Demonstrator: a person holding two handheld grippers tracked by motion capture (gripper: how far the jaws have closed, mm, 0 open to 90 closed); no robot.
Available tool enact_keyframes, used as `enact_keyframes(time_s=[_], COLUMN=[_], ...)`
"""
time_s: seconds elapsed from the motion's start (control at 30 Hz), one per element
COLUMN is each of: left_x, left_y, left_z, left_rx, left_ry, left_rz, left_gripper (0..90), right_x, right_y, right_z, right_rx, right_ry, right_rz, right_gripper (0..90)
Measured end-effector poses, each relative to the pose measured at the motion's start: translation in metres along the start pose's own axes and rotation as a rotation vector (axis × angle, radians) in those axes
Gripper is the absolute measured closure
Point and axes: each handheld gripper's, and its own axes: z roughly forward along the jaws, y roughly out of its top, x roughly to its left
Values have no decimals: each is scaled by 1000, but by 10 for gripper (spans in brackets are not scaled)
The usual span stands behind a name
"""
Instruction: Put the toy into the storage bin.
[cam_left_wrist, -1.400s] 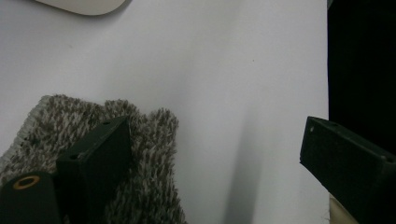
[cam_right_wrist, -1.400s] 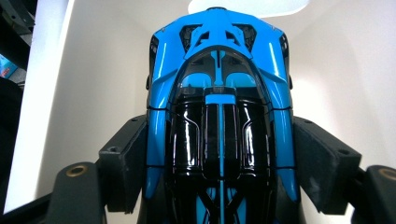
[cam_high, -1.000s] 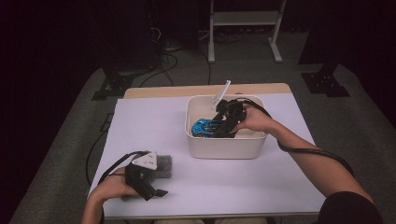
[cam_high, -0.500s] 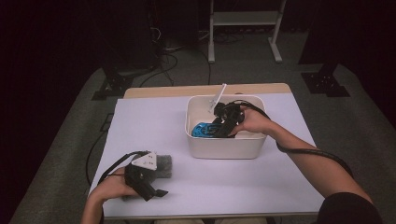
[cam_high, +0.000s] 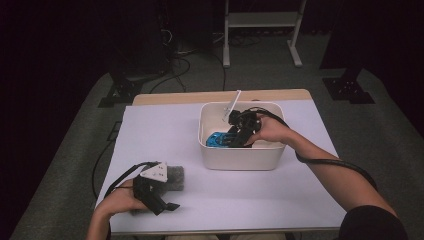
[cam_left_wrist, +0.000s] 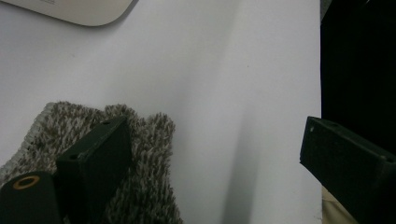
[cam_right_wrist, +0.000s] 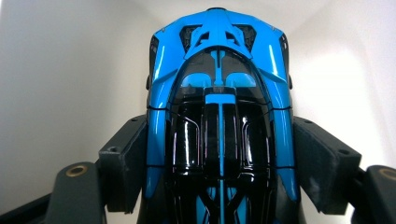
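Barely anything's shifted since a second ago — your right gripper (cam_high: 231, 140) is clamped across the blue toy car (cam_right_wrist: 219, 116) in the white bin (cam_high: 240, 161), left gripper (cam_high: 167, 206) spread — glossy, rigid shell, so grip mid-body.

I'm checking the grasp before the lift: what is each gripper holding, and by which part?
The right gripper clamps the blue toy car by its two sides, inside the white bin. The left gripper holds nothing; one jaw lies over the grey cloth.

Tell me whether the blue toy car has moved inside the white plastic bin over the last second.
No. The blue toy car lies at the same spot by the white plastic bin's left wall, between the right gripper's jaws.
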Motion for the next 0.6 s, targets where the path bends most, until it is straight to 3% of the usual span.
enact_keyframes(time_s=[0.6], left_x=[0], left_y=[0], left_z=[-1], left_rx=[0], left_ry=[1], left_rz=[0], left_gripper=[83], right_x=[-2], right_y=[-1], right_z=[6], right_rx=[51], right_ry=[-1], right_rz=[21], right_gripper=[251])
